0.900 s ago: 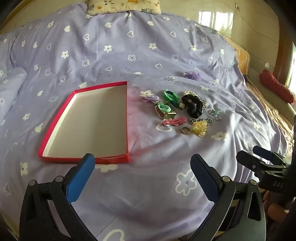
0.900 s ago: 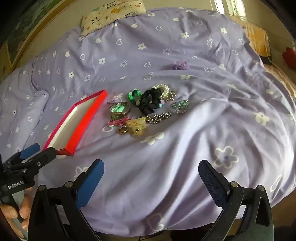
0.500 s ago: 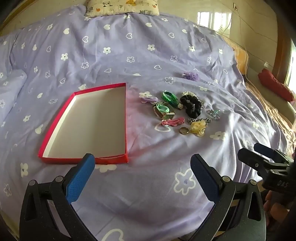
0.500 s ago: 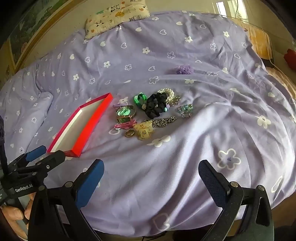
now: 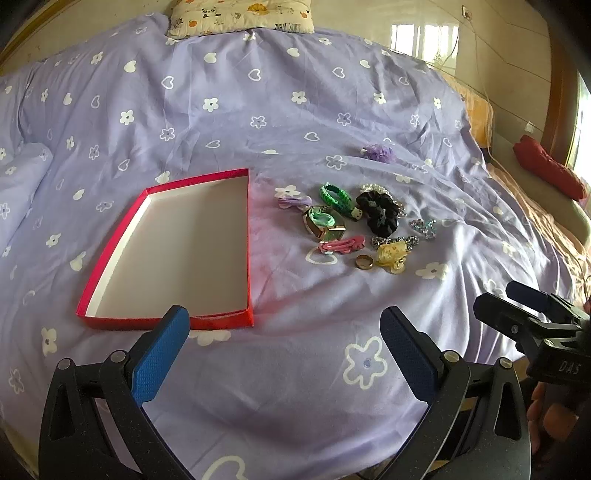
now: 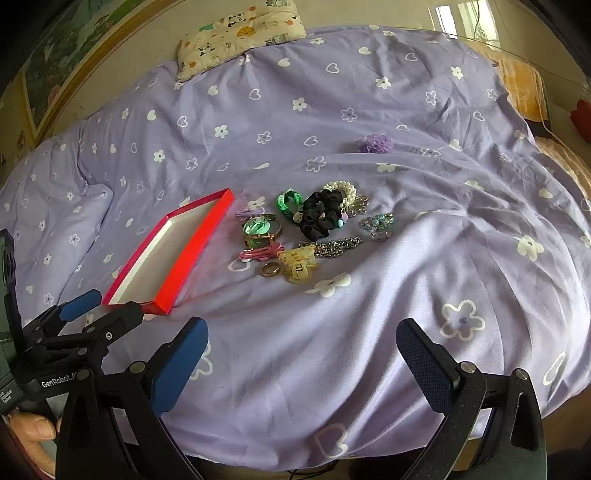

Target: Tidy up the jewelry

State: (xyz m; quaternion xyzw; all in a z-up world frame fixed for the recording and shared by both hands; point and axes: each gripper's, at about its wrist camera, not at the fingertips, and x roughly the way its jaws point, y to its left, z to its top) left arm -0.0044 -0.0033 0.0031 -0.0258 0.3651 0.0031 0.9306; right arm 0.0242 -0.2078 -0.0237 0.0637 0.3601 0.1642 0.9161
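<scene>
Both grippers, left (image 5: 284, 332) and right (image 6: 303, 343), hover wide open and empty; first pick pending: ring (image 6: 271, 268) at 12 o'clock, then red box (image 6: 192, 240) at 10.

One red tray (image 5: 248, 258), one black scrunchie (image 5: 382, 214), one gold ring (image 5: 364, 262), one pillow (image 5: 240, 16).

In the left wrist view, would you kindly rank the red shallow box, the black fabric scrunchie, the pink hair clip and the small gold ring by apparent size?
1. Red shallow box, by far the largest.
2. Black fabric scrunchie.
3. Pink hair clip, somewhat smaller than the scrunchie.
4. Small gold ring, the smallest.
</scene>
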